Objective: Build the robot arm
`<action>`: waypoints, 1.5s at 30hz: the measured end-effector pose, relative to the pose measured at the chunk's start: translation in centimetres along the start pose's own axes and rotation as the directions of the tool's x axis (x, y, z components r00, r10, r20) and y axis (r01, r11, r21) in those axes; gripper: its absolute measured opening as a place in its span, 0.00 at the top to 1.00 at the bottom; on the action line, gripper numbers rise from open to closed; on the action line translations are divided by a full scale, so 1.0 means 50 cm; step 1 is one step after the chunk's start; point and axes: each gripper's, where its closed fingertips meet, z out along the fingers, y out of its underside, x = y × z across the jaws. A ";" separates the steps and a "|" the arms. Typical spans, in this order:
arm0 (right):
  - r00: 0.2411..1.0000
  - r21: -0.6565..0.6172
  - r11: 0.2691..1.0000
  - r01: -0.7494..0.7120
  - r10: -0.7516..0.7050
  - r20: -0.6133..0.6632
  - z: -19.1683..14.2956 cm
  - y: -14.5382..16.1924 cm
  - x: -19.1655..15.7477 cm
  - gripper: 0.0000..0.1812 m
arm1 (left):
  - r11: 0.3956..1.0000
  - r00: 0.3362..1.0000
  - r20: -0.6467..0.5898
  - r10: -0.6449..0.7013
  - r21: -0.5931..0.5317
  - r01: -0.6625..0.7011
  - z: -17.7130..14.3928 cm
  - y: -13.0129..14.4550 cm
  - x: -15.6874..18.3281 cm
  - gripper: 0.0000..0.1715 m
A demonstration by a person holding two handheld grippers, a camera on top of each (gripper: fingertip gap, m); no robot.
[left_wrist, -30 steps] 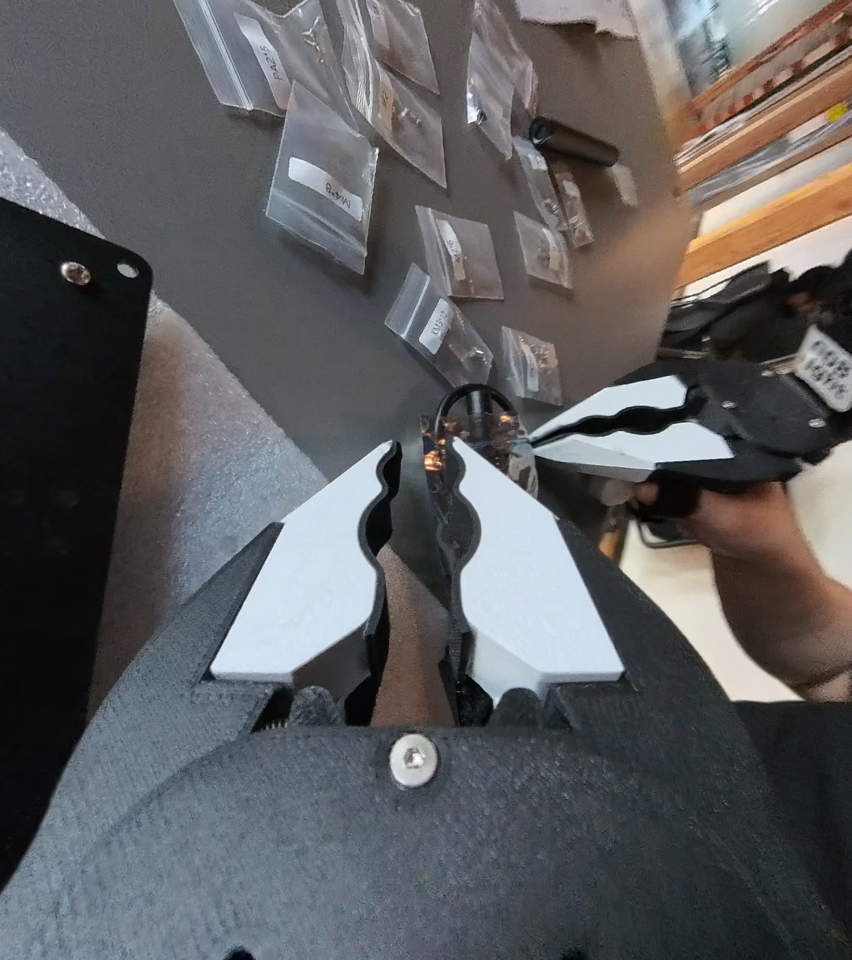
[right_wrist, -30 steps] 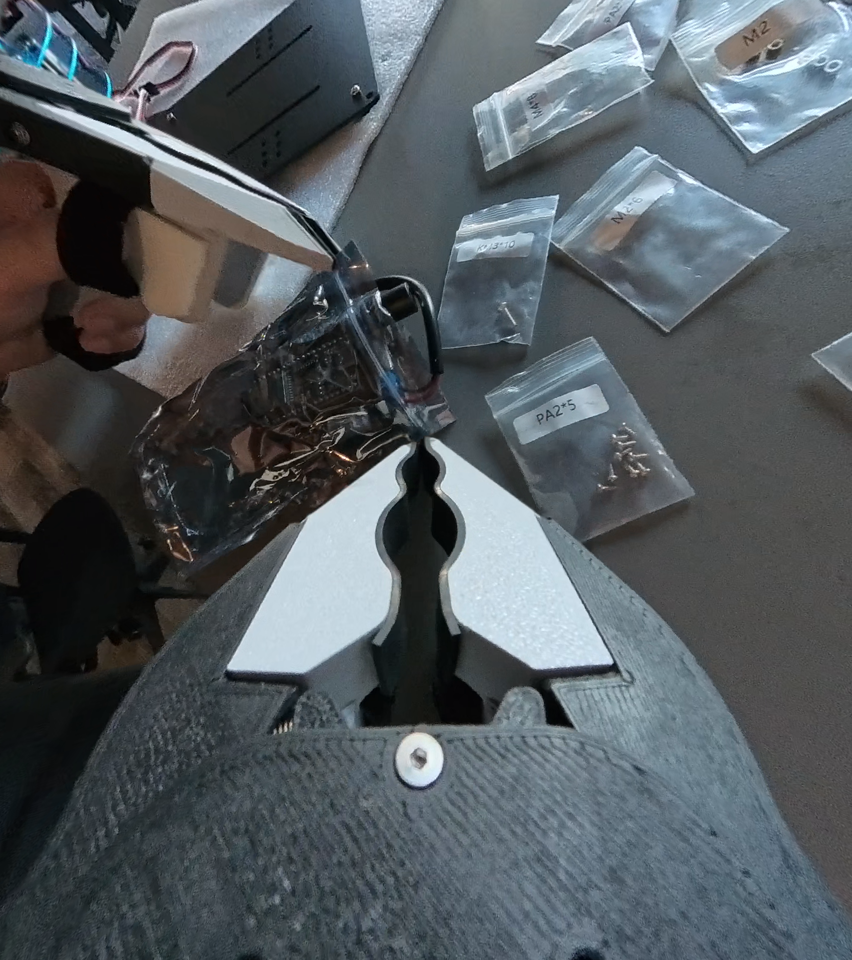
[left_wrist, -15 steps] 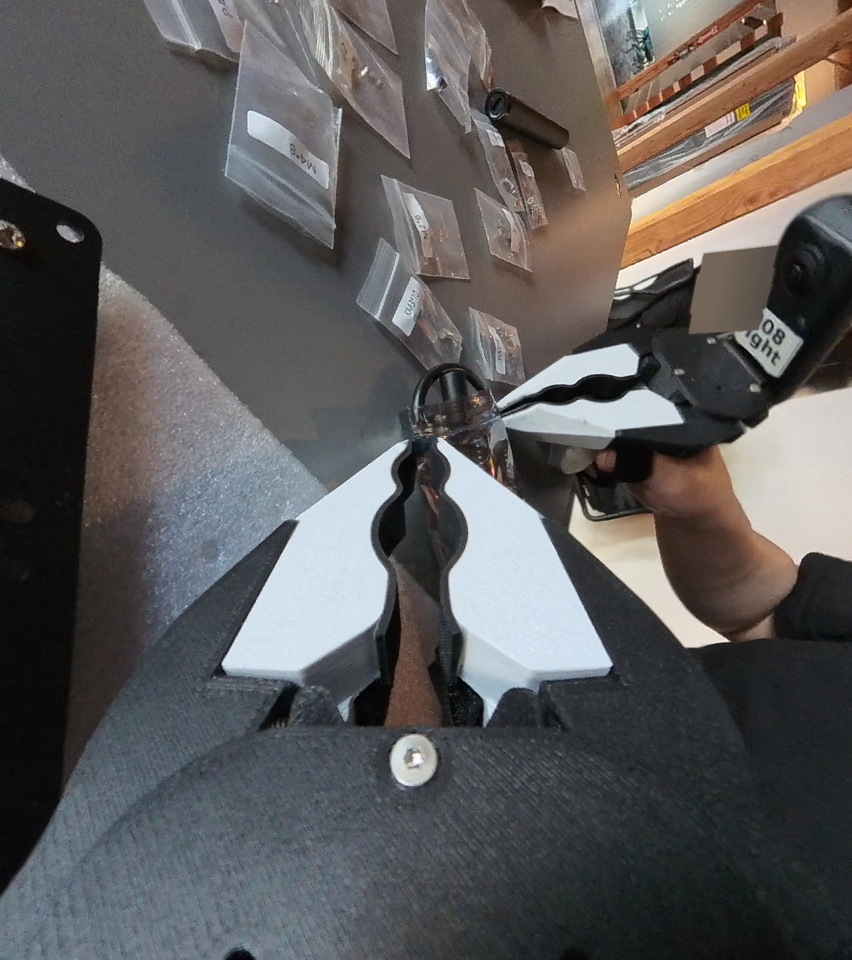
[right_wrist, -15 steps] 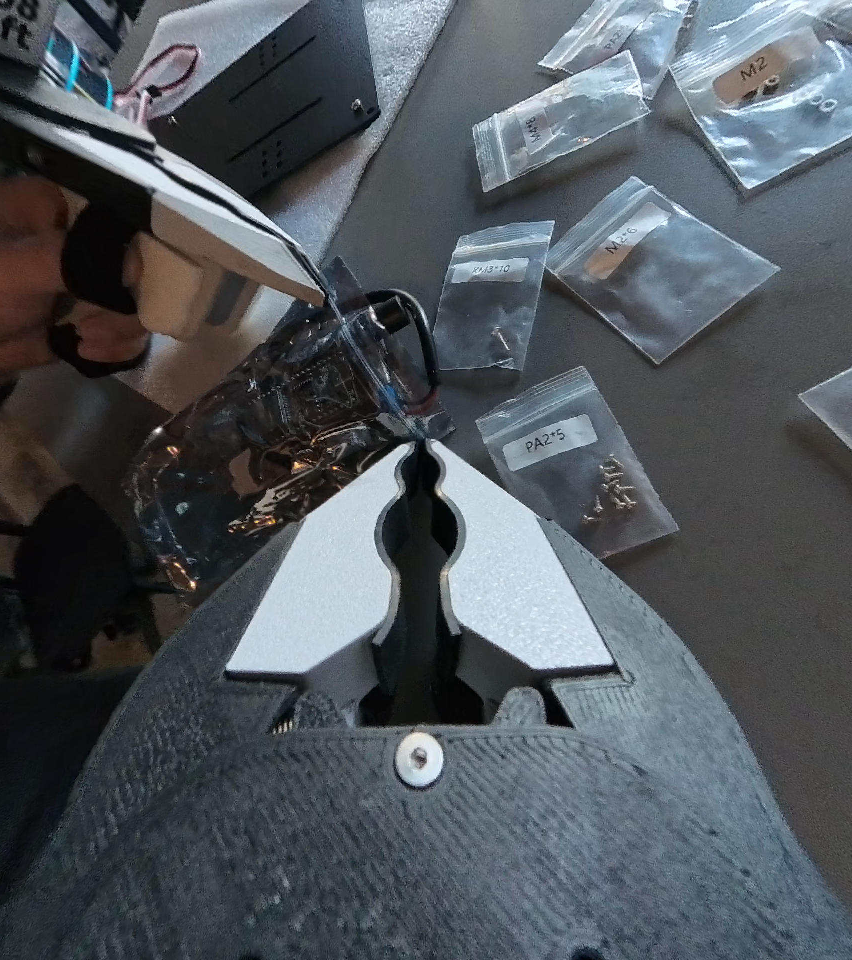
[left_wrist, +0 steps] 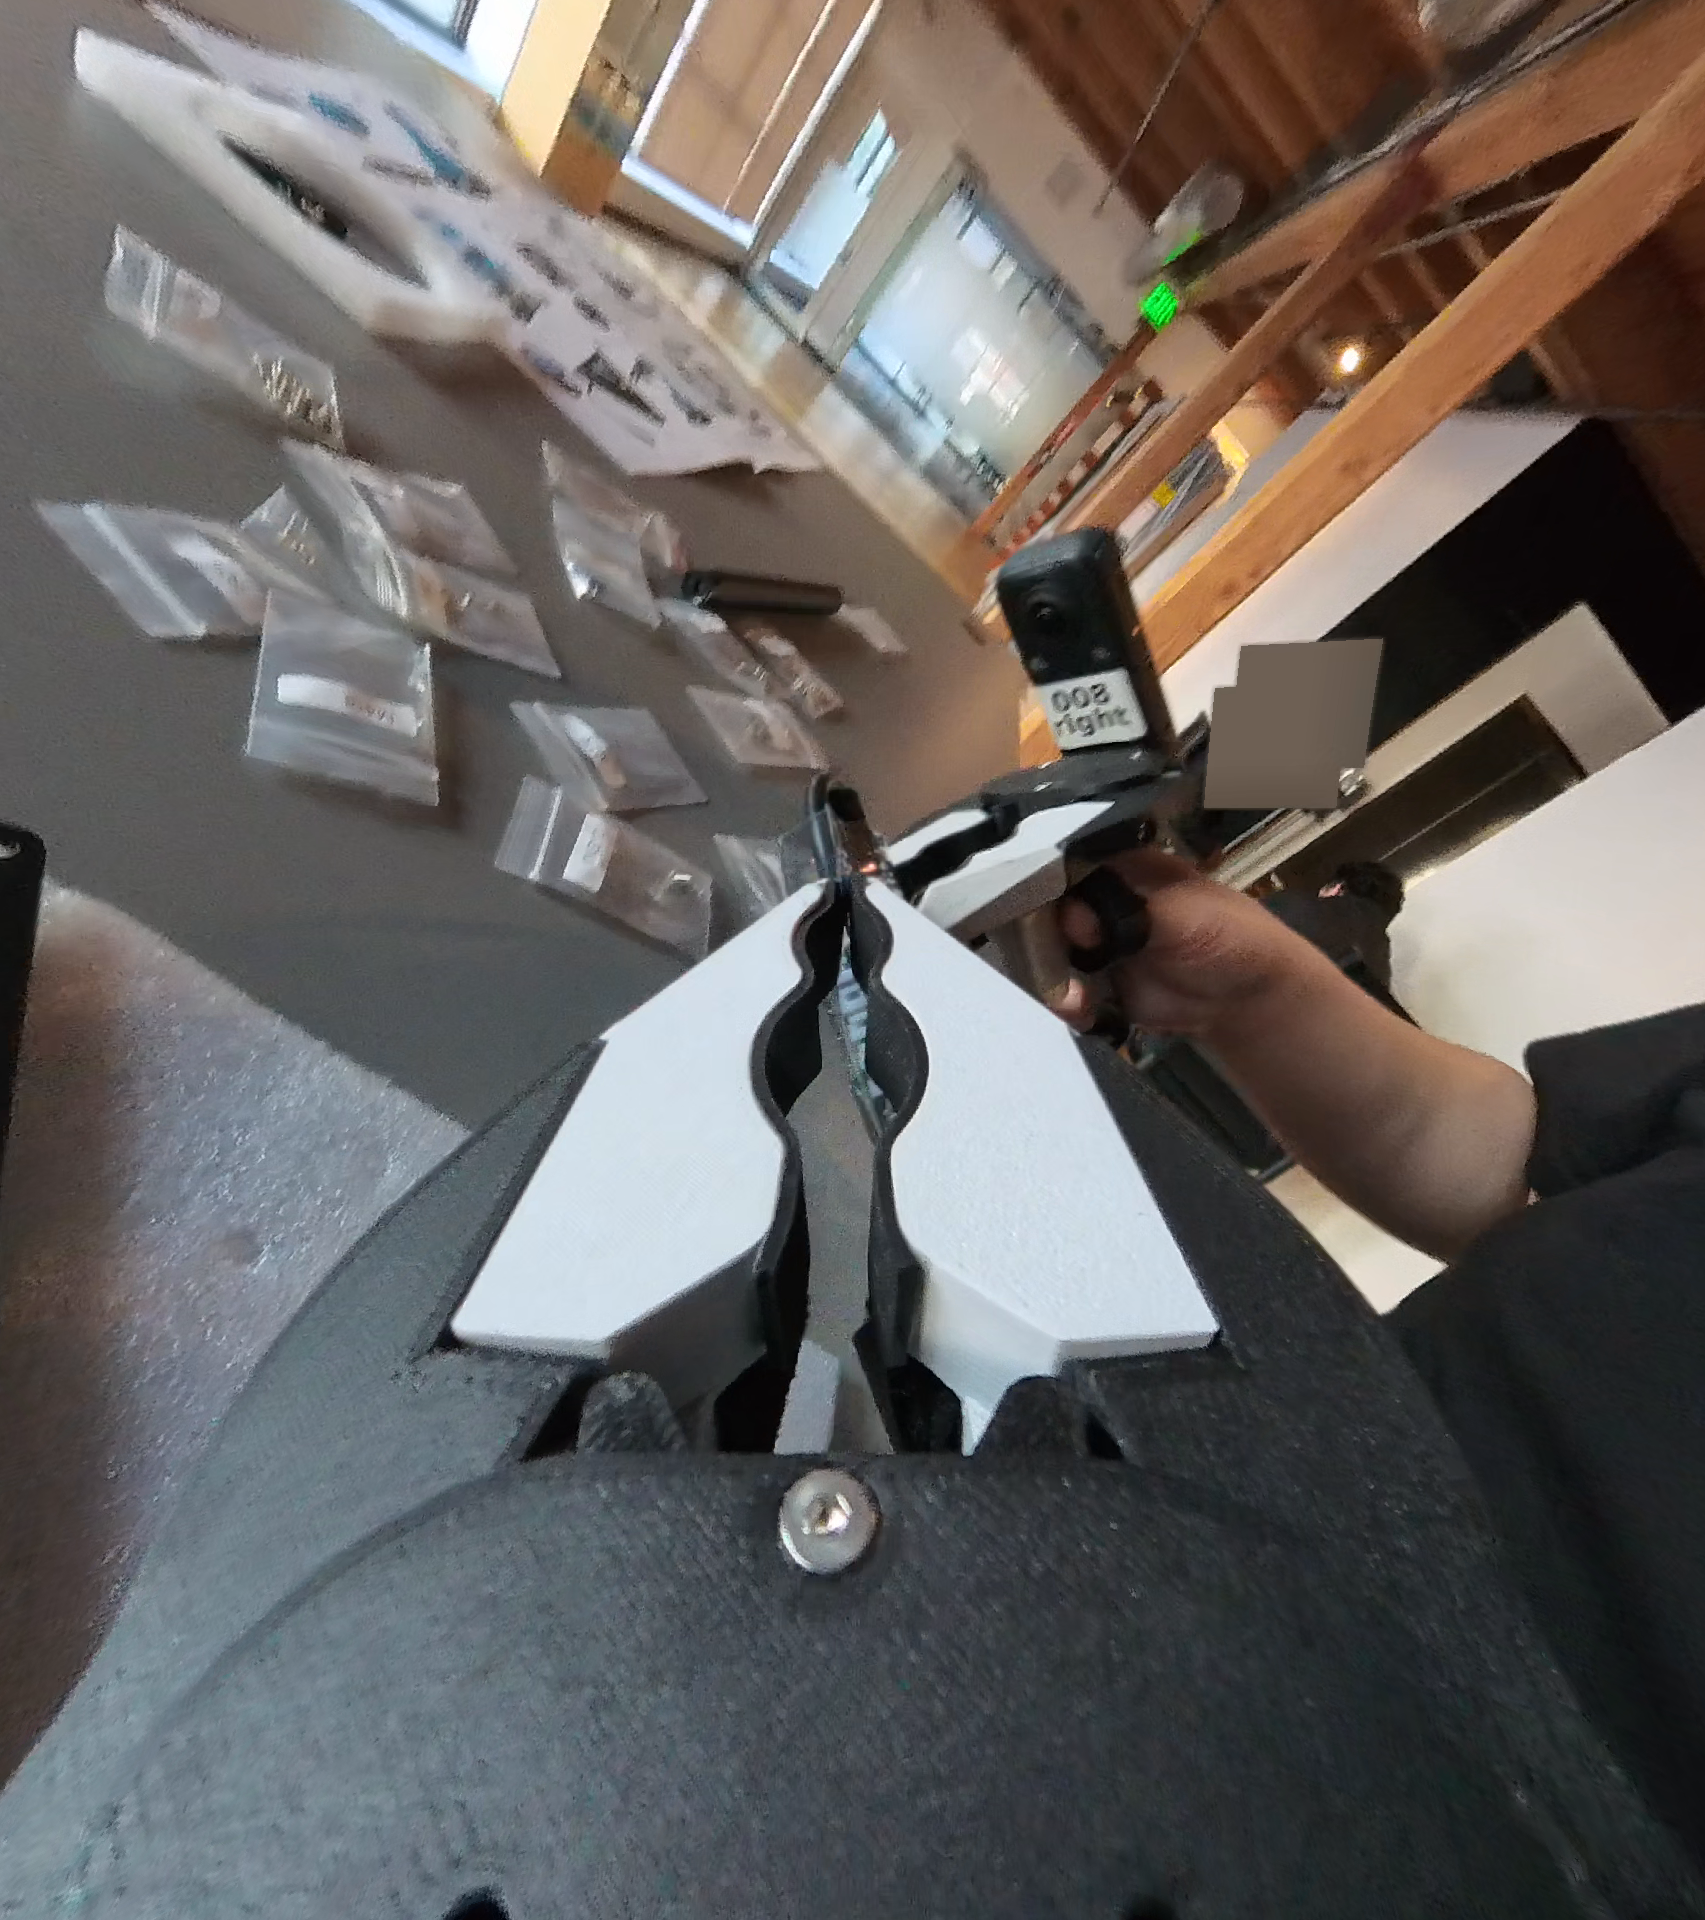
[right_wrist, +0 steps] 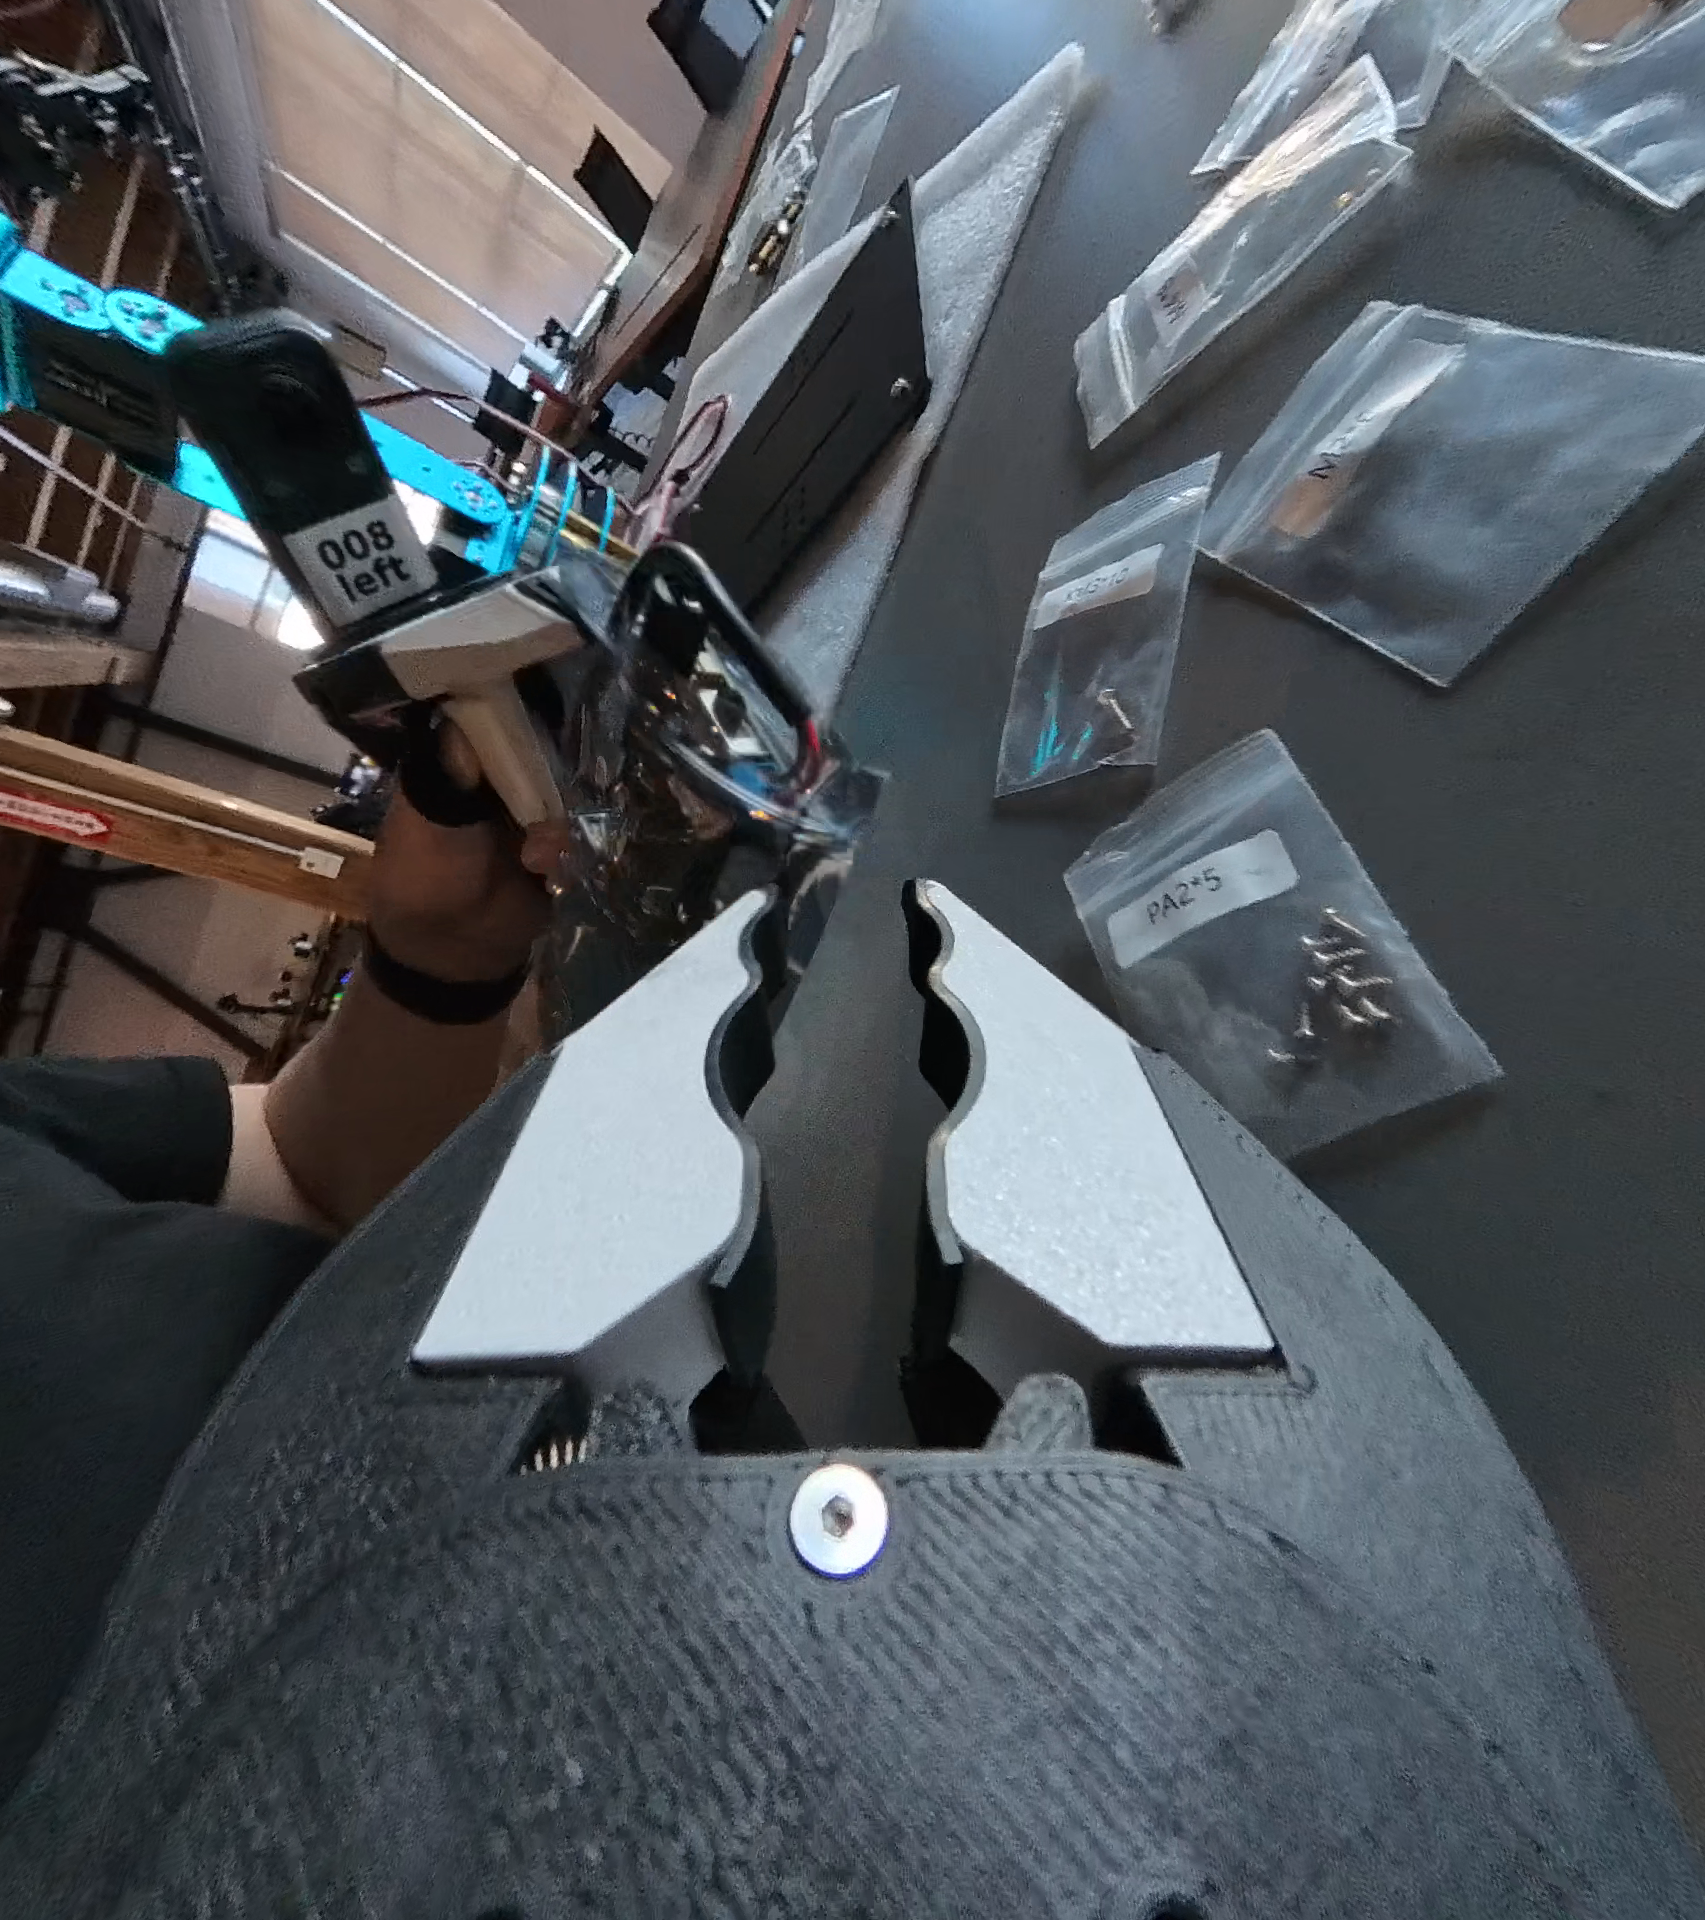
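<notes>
On the left, the left gripper (left_wrist: 846,894) is pinching the edge of a shiny translucent bag (right_wrist: 692,748), its 2 white fingers (left_wrist: 661,1122) pressed together on the film. The bag, with a black cable loop (right_wrist: 723,613) and dark parts showing through it, is hanging in the air above the near edge of the dark grey table (right_wrist: 1606,1039). A bare hand (right_wrist: 458,883) is gripping that tool's handle, and a small white label with printed writing is sitting below its camera. Farther left, a black metal box (right_wrist: 827,416) is resting on a sheet of grey foam (right_wrist: 973,239).

At the middle, the right gripper (right_wrist: 837,904) is hovering just beside the bag's lower corner, jaws spread apart and holding nothing. It too is carrying a white label under its camera.

To the right, several small clear zip bags are lying flat on the table, each with a white label strip bearing print. The nearest one (right_wrist: 1274,956) is holding a cluster of small silver screws, and another (right_wrist: 1097,644), just beyond it, is holding 1 screw.
</notes>
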 end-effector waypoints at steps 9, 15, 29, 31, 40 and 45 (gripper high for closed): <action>0.953 0.126 0.992 -0.008 -0.031 0.302 -0.031 -0.048 -0.072 1.00 | 0.996 1.000 -0.019 -0.002 0.084 0.004 -0.014 -0.020 0.010 1.00; 0.958 0.126 0.992 0.030 -0.064 0.278 -0.051 -0.068 -0.067 1.00 | 0.996 0.998 0.011 -0.065 -0.059 0.066 0.005 0.028 -0.006 1.00; 0.979 0.034 0.986 0.165 -0.168 0.119 -0.036 -0.069 -0.044 1.00 | 0.985 0.991 0.075 -0.106 -0.130 0.116 0.020 0.060 -0.033 1.00; 0.981 0.023 0.984 0.175 -0.177 0.085 -0.033 -0.069 -0.033 1.00 | 0.985 0.991 0.080 -0.108 -0.129 0.118 0.020 0.061 -0.035 1.00; 0.983 0.004 0.987 0.159 -0.159 0.092 -0.023 -0.066 -0.028 1.00 | 0.982 0.987 0.107 -0.123 -0.129 0.137 0.020 0.065 -0.044 1.00; 0.983 -0.013 0.984 0.178 -0.178 0.040 -0.019 -0.062 -0.003 1.00 | 0.985 0.988 0.098 -0.116 -0.118 0.127 0.019 0.061 -0.041 1.00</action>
